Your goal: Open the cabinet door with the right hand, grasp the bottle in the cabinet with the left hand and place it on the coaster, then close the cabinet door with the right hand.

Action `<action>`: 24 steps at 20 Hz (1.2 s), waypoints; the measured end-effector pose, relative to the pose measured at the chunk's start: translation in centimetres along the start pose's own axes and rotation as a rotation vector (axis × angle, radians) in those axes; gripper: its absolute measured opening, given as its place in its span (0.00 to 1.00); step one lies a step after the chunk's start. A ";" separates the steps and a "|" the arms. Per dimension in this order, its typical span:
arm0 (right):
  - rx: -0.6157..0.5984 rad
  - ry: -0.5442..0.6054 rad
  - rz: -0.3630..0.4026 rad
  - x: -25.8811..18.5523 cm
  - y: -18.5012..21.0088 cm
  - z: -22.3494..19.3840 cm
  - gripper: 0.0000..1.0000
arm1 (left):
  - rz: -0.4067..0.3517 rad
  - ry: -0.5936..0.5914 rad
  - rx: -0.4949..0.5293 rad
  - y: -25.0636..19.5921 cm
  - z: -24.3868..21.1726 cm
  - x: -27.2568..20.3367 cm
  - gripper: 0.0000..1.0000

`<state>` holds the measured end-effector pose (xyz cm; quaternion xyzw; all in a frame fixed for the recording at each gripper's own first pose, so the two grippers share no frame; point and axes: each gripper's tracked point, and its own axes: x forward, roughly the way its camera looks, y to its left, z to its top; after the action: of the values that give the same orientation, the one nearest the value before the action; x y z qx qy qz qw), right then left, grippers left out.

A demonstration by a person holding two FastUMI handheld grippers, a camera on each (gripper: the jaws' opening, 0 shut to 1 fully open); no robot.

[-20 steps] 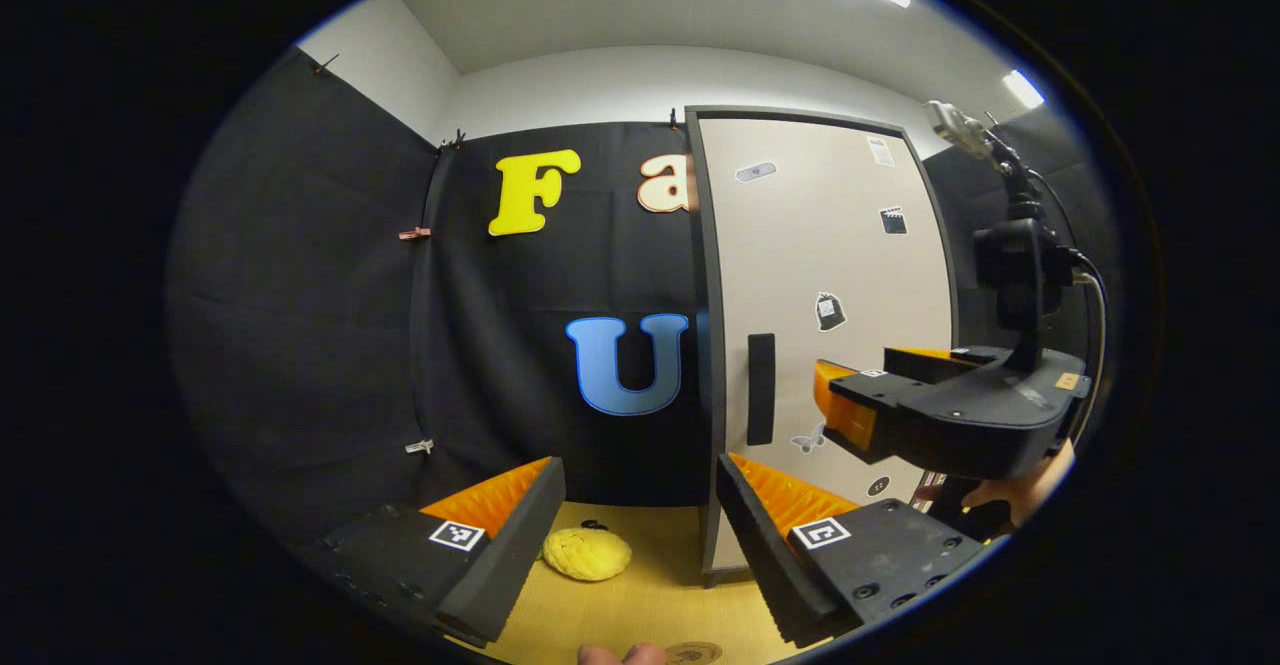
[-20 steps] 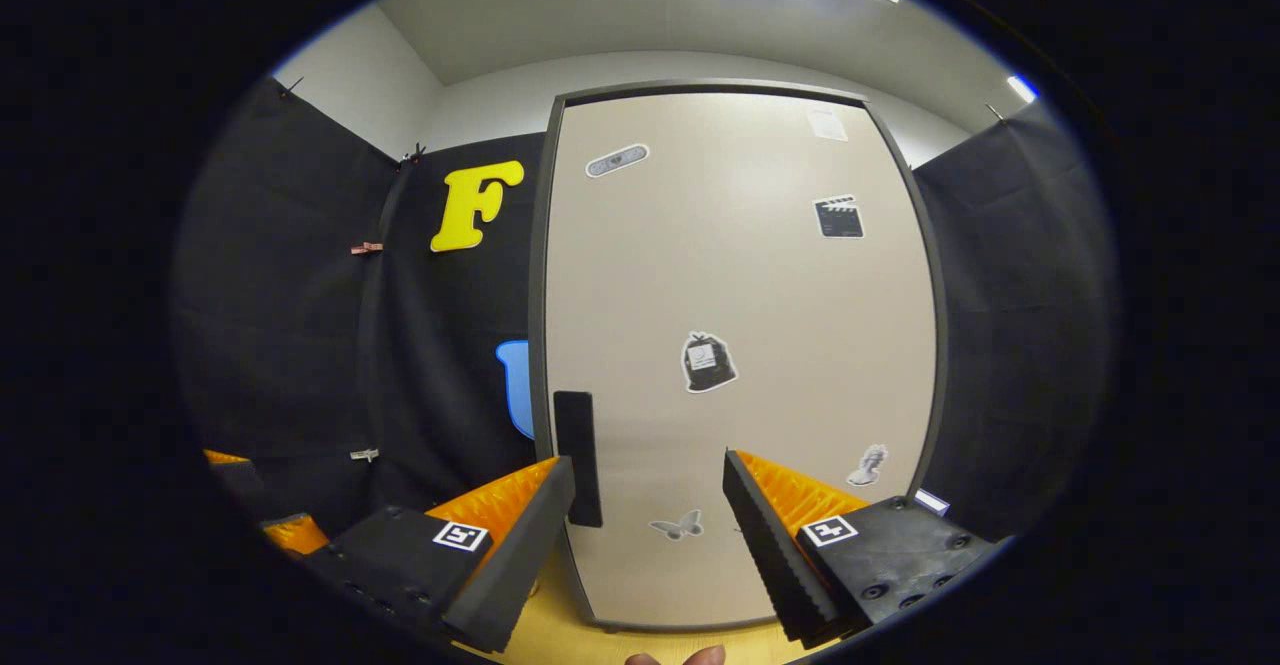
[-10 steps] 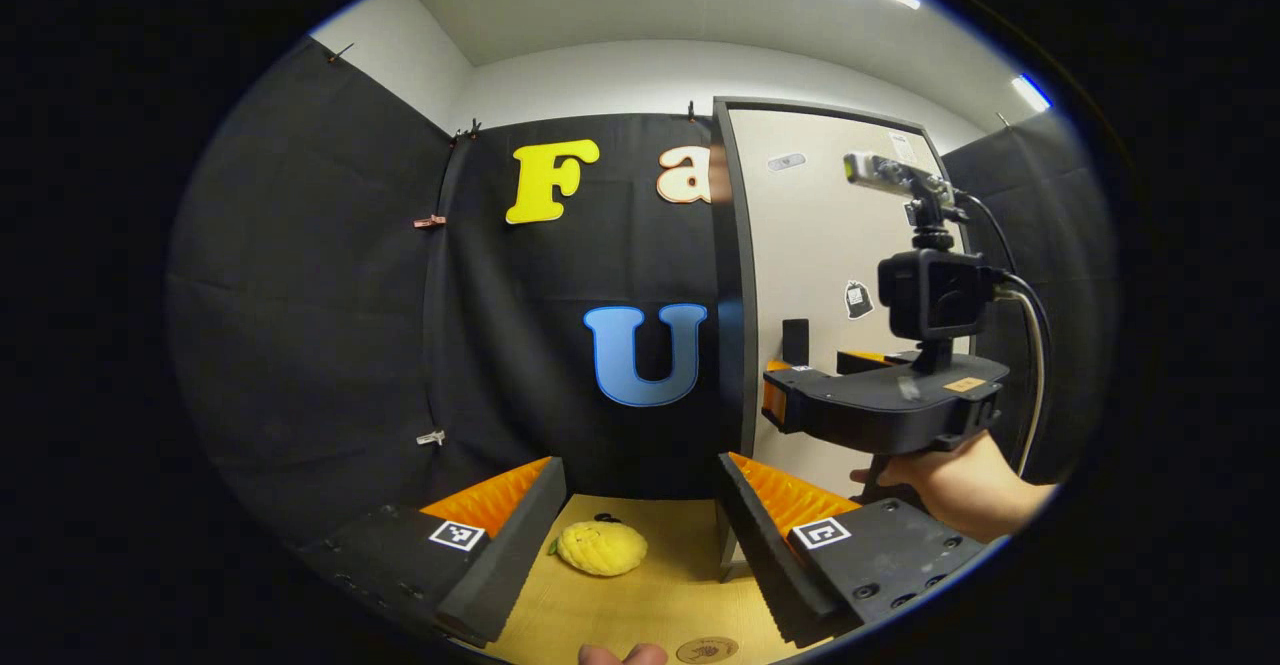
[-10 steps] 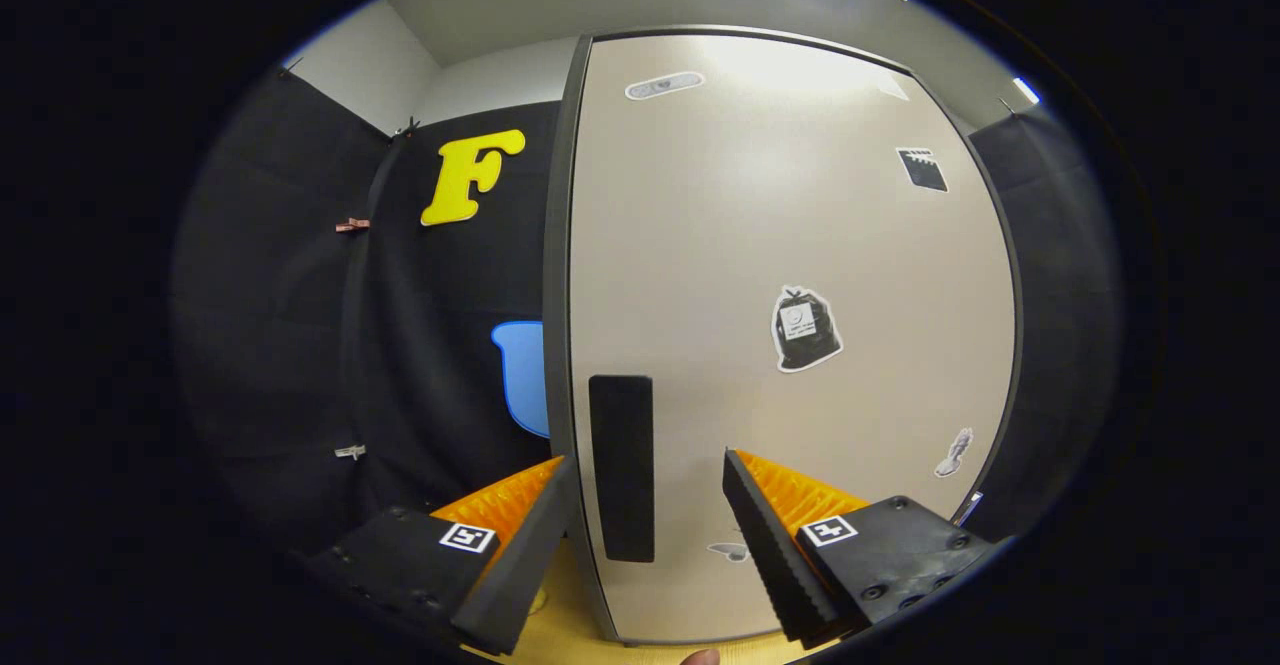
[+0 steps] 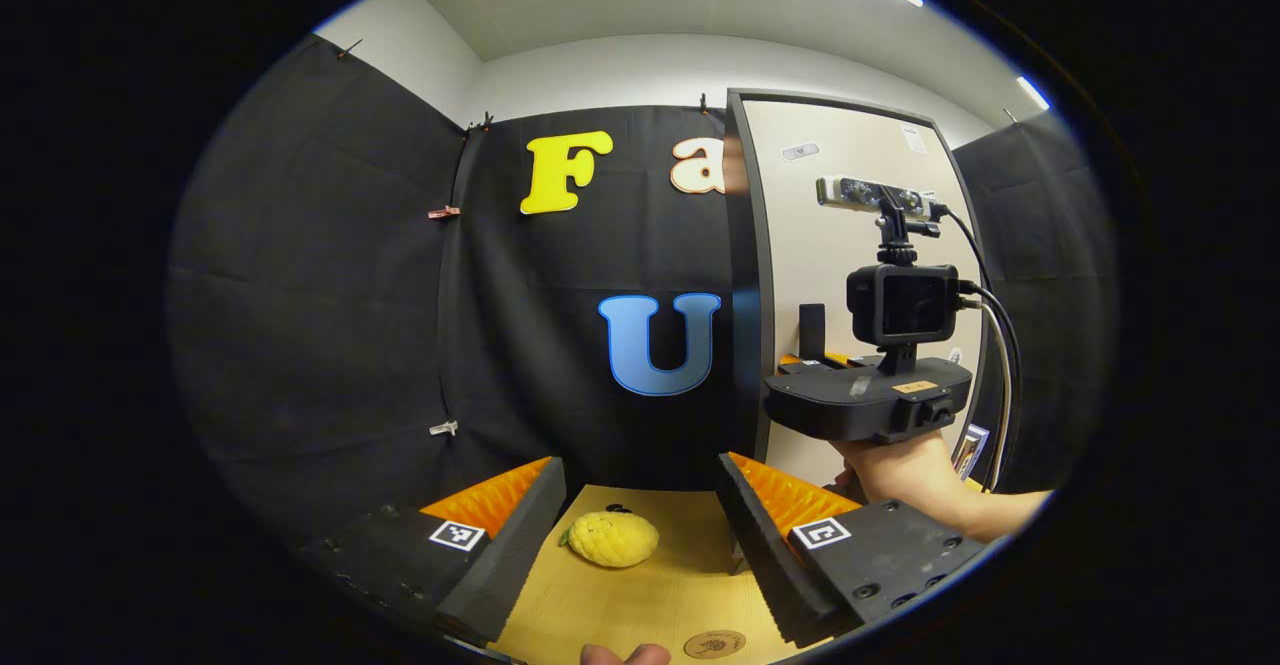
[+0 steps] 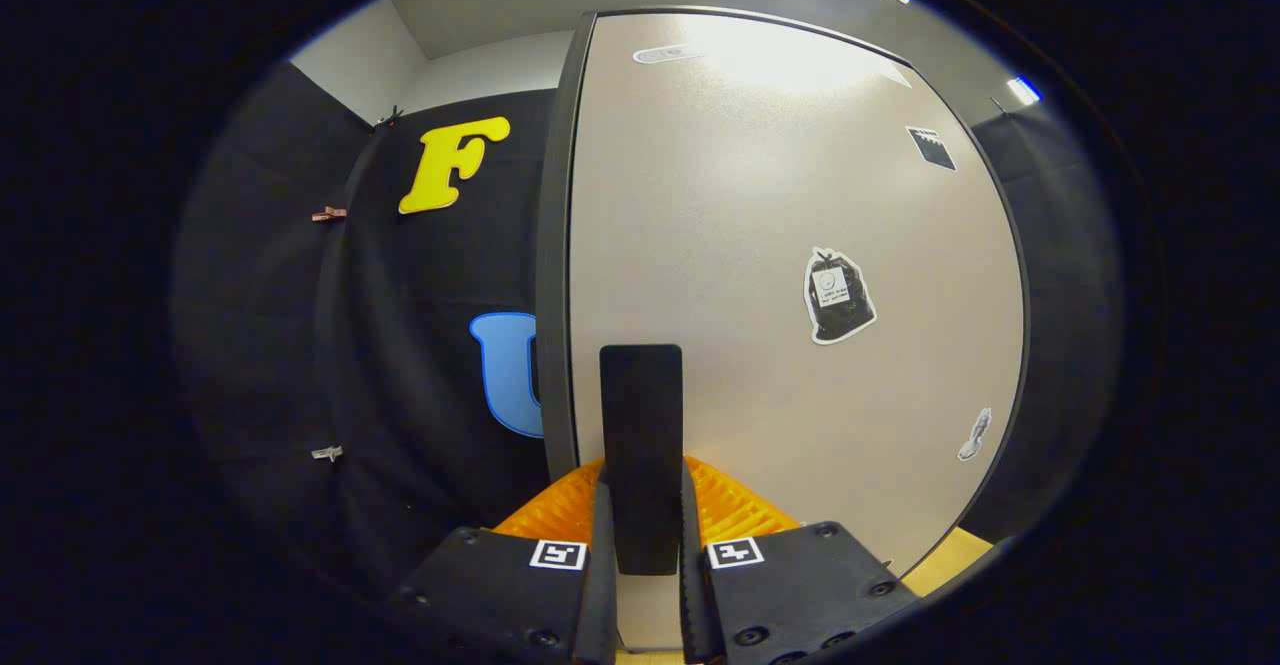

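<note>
The tall beige cabinet door (image 6: 780, 275) stands closed, with a black vertical handle (image 6: 642, 445) near its left edge. My right gripper (image 6: 640, 545) is shut on that handle, both fingers pressing its sides. In the left gripper view the same cabinet door (image 5: 810, 245) is at the right, the handle (image 5: 811, 330) is partly hidden, and the right gripper's body with a hand (image 5: 905, 460) holding it sits against it. My left gripper (image 5: 640, 525) hangs open over the wooden table (image 5: 640, 605), with nothing between its fingers. A round coaster (image 5: 714, 643) lies near the table's front edge.
A yellow pineapple-like plush toy (image 5: 611, 538) lies on the table between my left fingers, farther off. Black cloth walls close in the back and left. A camera and cable (image 5: 905, 300) ride on top of the right gripper. Stickers dot the door.
My right gripper moved forward to the handle and closed on it. The left gripper drifted back and left, so the cabinet sits farther right.
</note>
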<state>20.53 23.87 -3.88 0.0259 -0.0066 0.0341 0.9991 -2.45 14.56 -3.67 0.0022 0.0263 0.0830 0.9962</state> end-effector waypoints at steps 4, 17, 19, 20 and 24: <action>-0.007 0.012 0.068 -1.1 0.2 0.2 0.22 | 0.012 -0.001 -0.002 0.3 0.1 -0.2 0.96; 0.009 0.031 0.278 -11.6 -1.2 2.0 0.22 | 0.009 -0.026 0.000 -1.8 1.2 -3.1 0.95; 0.005 0.032 0.294 -13.2 -2.2 2.3 0.22 | 0.003 -0.030 0.002 -2.4 1.5 -3.4 0.95; 0.004 0.032 0.298 -14.0 -2.8 2.5 0.22 | -0.002 -0.031 0.001 -2.7 1.6 -3.4 0.95; 0.014 0.032 0.297 -16.7 -4.9 3.1 0.22 | -0.031 -0.033 -0.004 -4.2 1.7 -3.1 0.95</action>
<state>4.13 17.71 -1.30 0.0309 0.0059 0.1820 0.9828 -4.68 9.89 -1.84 0.0012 0.0095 0.0674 0.9977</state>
